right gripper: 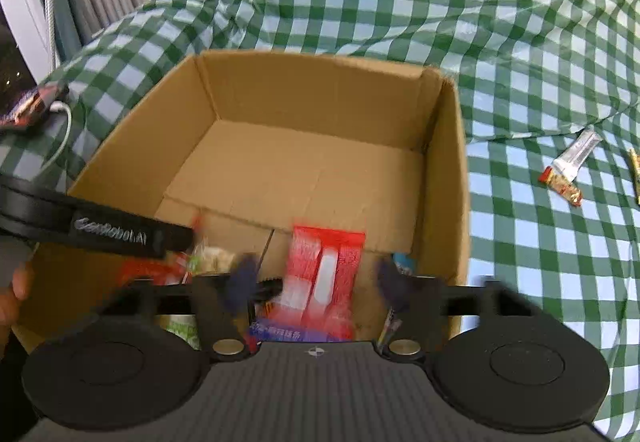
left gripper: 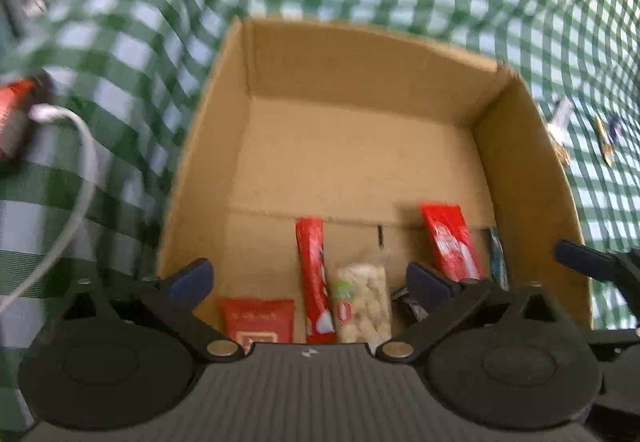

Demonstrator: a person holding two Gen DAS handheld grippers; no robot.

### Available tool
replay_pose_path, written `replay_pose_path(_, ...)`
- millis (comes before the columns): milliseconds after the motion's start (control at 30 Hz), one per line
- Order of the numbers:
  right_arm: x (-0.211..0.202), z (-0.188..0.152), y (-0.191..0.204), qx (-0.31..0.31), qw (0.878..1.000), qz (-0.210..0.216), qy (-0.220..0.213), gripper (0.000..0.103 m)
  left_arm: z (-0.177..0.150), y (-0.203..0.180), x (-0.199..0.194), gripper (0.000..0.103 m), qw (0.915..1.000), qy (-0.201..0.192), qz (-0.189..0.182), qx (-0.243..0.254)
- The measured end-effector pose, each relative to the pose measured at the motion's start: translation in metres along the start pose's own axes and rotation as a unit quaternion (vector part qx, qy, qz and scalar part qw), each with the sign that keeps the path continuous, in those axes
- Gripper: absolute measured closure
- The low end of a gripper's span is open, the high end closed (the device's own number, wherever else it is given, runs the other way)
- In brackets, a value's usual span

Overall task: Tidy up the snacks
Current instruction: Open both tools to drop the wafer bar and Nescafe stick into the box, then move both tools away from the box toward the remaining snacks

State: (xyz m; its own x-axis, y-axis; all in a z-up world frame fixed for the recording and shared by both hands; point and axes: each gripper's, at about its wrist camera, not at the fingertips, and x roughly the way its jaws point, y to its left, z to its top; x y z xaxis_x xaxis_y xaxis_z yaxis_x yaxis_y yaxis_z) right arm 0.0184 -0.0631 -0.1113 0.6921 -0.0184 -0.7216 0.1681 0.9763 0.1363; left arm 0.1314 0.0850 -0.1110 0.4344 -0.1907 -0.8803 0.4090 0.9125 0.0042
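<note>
Left wrist view: we've got our left claw [left gripper: 308, 278] spread wide and empty over the cardboard box [left gripper: 524, 146], red stick pack [left gripper: 314, 274] and nut packet [left gripper: 366, 306] lying below at 6 o'clock; right claw [right gripper: 316, 282] gapes too, gripping nothing, red wafer pack [right gripper: 324, 274] loose between its fingers

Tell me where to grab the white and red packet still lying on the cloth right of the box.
Take the white and red packet across its narrow middle, coming straight down from above with the right gripper. It lies flat and slanted on the checked cloth, clear of the cardboard box, so turn the jaws square to its long axis.
</note>
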Motion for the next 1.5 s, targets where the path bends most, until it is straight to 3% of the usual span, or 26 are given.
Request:
replay_pose_path(133, -0.019, -0.006, -0.002, -0.016, 1.000, -0.003, -0.006, 0.010, -0.020, -0.004, -0.020, 0.000, 0.9994, 0.003, 0.011, 0.033)
replay_pose_path(400, -0.084, -0.045, 0.020, -0.022, 1.000, -0.005, -0.012, 0.006, -0.078, 0.003, -0.083, 0.000, 0.9998, -0.004, 0.017, 0.014)
replay_pose_path(633, -0.141, -0.077, 0.048, -0.046, 0.997, -0.012, -0.068, 0.001, -0.117, 0.001, -0.140, 0.000, 0.9973, -0.059, 0.044, 0.001)
replay_pose_path(800, -0.174, -0.098, 0.060, -0.056, 0.993, -0.006, -0.102, 0.001, -0.135, -0.006, -0.171, 0.000, 0.9949, -0.089, 0.049, -0.001)
replay_pose_path(1167, -0.230, -0.128, 0.044, -0.051, 0.985, -0.006, -0.166, 0.001, -0.168, -0.021, -0.221, 0.000, 0.9882, -0.143, 0.054, 0.006)
replay_pose_path(1500, -0.250, -0.140, 0.042, -0.054, 0.980, -0.008, -0.192, 0.001, -0.175, -0.025, -0.242, 0.000, 0.9833, -0.169, 0.066, 0.016)
